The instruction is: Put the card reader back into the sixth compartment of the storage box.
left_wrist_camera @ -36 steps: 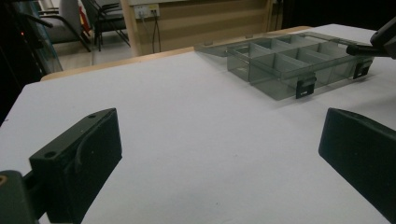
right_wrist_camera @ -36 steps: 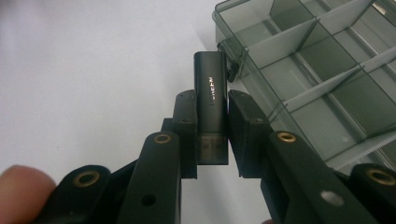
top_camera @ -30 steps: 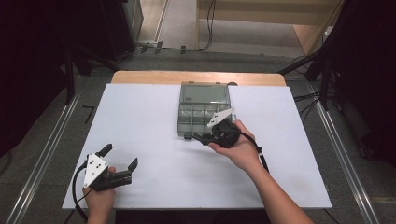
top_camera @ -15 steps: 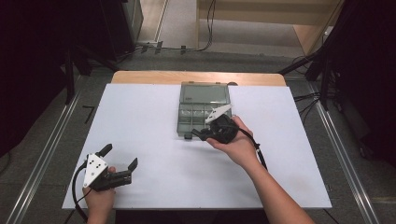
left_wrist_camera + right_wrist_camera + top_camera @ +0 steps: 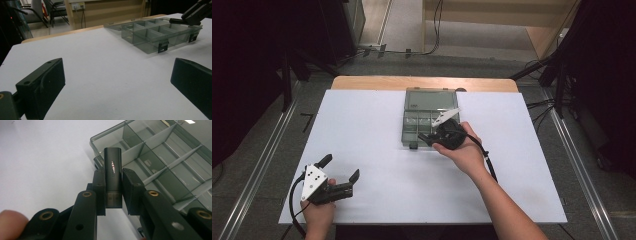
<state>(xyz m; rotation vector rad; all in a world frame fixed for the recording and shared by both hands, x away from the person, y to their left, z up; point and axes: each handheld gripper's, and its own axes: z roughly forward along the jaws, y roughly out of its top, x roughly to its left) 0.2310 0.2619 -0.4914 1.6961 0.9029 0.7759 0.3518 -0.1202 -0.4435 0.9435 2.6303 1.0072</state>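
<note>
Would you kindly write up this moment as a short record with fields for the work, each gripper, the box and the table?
work: a small black stick is held over a clear compartment box
right gripper: shut on the stick, at the box's near edge
left gripper: open, nothing between its fingers, low over the table's near left corner
box: lid open, folded back flat; the compartments in sight look empty
table: white top
</note>
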